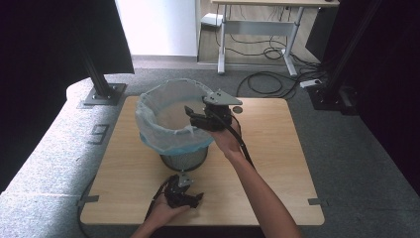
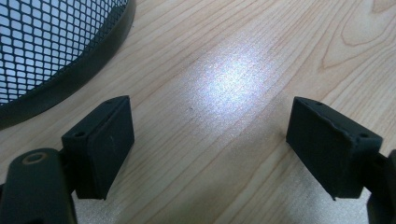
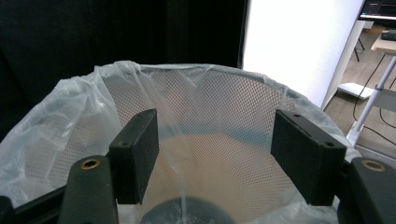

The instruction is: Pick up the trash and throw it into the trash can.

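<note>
From here the bag looks already draped over the rim of the mesh bin mid-tabletop, so I judge only tidying remains: my right tongs gape empty above its mouth, my left tongs rest wide open, empty, near its base.

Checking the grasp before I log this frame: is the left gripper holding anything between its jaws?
No: the left gripper has its jaws spread wide over bare table, with nothing between them.
</note>
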`<state>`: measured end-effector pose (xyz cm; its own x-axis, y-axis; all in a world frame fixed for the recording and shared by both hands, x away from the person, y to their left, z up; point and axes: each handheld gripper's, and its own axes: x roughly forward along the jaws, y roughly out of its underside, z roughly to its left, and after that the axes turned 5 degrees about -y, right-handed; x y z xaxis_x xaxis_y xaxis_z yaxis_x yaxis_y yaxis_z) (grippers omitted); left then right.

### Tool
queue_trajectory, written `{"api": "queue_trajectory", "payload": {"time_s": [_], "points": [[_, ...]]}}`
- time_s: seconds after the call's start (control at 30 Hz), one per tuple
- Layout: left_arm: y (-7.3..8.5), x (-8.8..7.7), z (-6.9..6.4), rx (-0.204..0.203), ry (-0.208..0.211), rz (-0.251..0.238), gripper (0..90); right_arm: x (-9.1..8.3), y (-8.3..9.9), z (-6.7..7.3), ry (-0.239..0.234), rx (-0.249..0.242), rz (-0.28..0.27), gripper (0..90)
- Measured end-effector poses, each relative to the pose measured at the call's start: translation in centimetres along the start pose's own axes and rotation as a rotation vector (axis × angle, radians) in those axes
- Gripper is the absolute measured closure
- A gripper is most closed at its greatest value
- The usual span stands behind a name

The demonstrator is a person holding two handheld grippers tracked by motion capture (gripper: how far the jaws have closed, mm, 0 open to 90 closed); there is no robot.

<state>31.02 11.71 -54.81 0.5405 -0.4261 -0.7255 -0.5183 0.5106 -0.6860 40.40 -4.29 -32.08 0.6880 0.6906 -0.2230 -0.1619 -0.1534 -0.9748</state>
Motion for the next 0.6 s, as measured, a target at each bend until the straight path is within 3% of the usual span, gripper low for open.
{"api": "queue_trajectory", "payload": {"time_s": [0.6], "points": [[0.0,0.0,0.0,0.001,0.0,0.001,15.0,-3.5,2.2,-1.6,0.02,-0.002,-0.01,30.3]]}}
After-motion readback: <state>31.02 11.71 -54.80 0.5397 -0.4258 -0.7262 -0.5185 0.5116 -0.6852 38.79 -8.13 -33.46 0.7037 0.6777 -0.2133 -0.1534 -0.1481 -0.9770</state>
